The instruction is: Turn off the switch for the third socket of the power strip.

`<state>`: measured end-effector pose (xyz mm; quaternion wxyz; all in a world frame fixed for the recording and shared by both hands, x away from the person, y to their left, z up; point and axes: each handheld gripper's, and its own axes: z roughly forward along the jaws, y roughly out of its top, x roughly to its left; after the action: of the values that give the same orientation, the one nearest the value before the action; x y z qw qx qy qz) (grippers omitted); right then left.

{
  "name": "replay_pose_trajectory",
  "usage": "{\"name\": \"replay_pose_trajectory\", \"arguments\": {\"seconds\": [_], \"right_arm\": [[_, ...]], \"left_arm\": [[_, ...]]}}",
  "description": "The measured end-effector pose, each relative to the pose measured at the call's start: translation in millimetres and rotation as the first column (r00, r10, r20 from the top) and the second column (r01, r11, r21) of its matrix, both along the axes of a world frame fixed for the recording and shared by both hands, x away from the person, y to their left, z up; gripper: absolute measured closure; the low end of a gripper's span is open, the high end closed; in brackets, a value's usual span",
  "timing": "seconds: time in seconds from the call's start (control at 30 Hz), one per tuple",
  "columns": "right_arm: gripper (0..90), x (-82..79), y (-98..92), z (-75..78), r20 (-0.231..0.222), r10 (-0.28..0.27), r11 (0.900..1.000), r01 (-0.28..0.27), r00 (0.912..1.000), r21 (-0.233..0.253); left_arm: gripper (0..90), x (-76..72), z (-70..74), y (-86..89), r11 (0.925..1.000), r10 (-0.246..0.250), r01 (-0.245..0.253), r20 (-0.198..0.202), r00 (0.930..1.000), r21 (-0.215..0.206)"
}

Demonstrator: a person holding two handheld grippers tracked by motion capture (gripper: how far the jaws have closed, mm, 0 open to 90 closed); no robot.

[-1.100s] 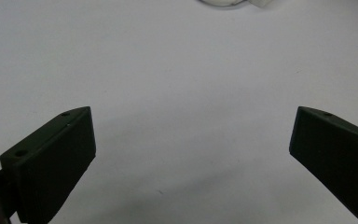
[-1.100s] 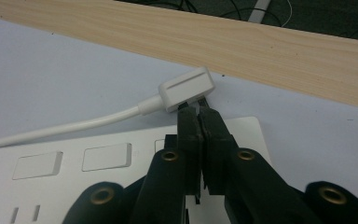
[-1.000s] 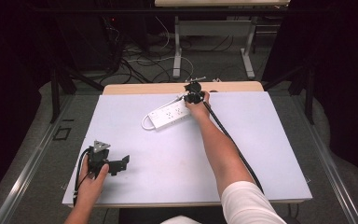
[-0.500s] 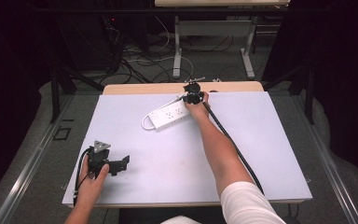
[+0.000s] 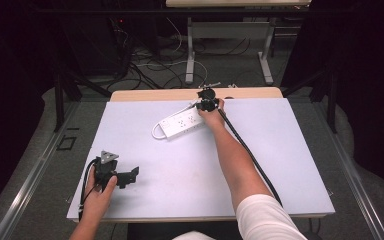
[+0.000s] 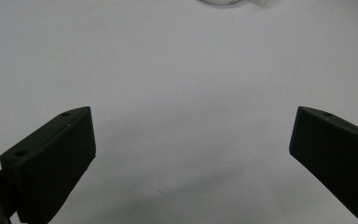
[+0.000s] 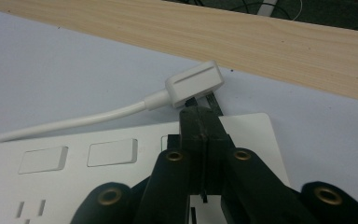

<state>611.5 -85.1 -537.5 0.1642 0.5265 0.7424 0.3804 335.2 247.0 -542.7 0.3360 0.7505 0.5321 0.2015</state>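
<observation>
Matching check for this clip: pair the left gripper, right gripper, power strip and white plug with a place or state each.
1. left gripper
2. right gripper
3. power strip
4. white plug

a. lies flat on the white sheet, far side
b. jaws together, over the strip's end
c. jaws wide apart above bare sheet
d. just ahead of the closed jaws, cable attached

Pairs: 1-c, 2-b, 3-a, 4-d

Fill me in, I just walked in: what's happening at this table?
A person works with handheld tongs in each hand. The right tongs, reached to the table's far edge, are shut over the end of a white power strip, right beside the white plug on its own cord; whether they pinch the plug's prongs is unclear. The left tongs sit open over the bare white tabletop at the near left, holding nothing.
</observation>
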Motion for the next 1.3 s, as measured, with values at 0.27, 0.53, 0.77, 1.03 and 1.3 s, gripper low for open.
{"name": "replay_pose_trajectory", "arguments": {"seconds": [0.27, 0.53, 0.77, 1.03, 1.3], "right_arm": [[90.0, 0.2, -0.2, 2.0, -0.033, 0.000, 1.000, -0.001, 0.9994, -0.019], [90.0, 0.7, 2.2, 0.1, -0.008, -0.007, 1.000, 0.007, 0.9999, 0.004], [90.0, 0.8, 1.5, -0.2, -0.005, -0.002, 1.000, 0.002, 1.0000, -0.006], [90.0, 0.2, 3.1, -0.2, 0.003, -0.011, 1.000, 0.011, 0.9999, -0.009], [90.0, 0.3, 2.5, 0.2, 0.002, -0.014, 1.000, 0.014, 0.9999, -0.006]], "left_arm": [[0.3, 0.0, -0.1, -0.1, 1.0000, 0.000, 0.000, 0.000, 1.0000, 0.001], [0.3, 0.0, -0.5, 0.1, 1.0000, 0.000, 0.000, 0.001, 1.0000, 0.002], [0.3, -0.1, -0.6, 0.2, 1.0000, 0.000, 0.000, 0.000, 1.0000, 0.003], [0.3, -0.1, -0.2, 0.4, 1.0000, -0.004, 0.004, -0.004, 1.0000, 0.005], [0.3, -0.2, -0.3, 0.5, 1.0000, -0.005, 0.005, -0.005, 1.0000, 0.006]]}}
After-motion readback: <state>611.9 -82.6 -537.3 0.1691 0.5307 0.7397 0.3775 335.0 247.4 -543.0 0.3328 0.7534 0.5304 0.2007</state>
